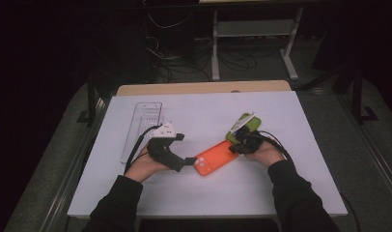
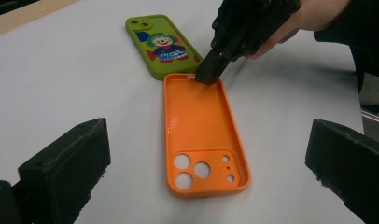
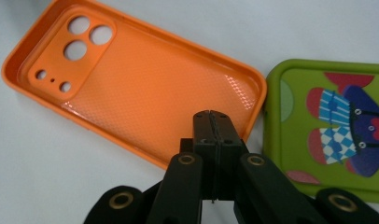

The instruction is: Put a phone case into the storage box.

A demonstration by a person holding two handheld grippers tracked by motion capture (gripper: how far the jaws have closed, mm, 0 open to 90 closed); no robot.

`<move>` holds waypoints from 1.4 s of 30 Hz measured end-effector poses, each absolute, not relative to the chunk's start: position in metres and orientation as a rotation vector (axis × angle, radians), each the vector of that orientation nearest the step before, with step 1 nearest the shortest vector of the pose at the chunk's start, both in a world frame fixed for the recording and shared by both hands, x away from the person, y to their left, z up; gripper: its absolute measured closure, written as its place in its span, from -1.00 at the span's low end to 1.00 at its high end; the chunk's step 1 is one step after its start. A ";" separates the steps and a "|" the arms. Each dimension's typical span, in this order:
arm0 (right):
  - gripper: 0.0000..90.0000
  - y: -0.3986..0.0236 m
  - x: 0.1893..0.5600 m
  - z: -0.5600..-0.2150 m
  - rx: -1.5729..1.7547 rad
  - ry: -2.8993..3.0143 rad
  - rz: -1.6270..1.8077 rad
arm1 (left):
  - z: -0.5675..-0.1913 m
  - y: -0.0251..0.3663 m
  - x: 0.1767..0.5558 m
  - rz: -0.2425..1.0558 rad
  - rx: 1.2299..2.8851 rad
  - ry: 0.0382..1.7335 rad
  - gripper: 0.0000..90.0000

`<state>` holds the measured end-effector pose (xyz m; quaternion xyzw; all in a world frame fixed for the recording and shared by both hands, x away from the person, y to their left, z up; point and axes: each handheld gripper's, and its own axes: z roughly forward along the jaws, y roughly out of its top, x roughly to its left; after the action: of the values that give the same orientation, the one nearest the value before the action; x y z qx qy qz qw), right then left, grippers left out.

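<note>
Right gripper (image 3: 211, 122) clenched, empty, tips on orange case (image 2: 201, 135) rim nearest green case (image 2: 162, 44), left gripper (image 2: 201, 163) released, case between jaws.

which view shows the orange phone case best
The left gripper view: the orange phone case lies whole, open side up, camera holes near, with the shut right gripper at its far rim. The right gripper view crops it behind shut jaws. The high view shows it small.
</note>
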<state>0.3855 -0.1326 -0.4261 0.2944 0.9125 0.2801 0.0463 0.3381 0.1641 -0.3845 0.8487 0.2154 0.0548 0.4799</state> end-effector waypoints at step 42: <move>0.96 -0.133 0.308 -0.430 0.646 2.967 0.840 | -0.384 0.158 0.335 0.121 2.095 0.504 -1.00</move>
<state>0.3077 -0.1335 -0.4305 0.2049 0.9418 0.2665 -0.0045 0.3350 0.1583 -0.3840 0.8557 0.2061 0.0494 0.4722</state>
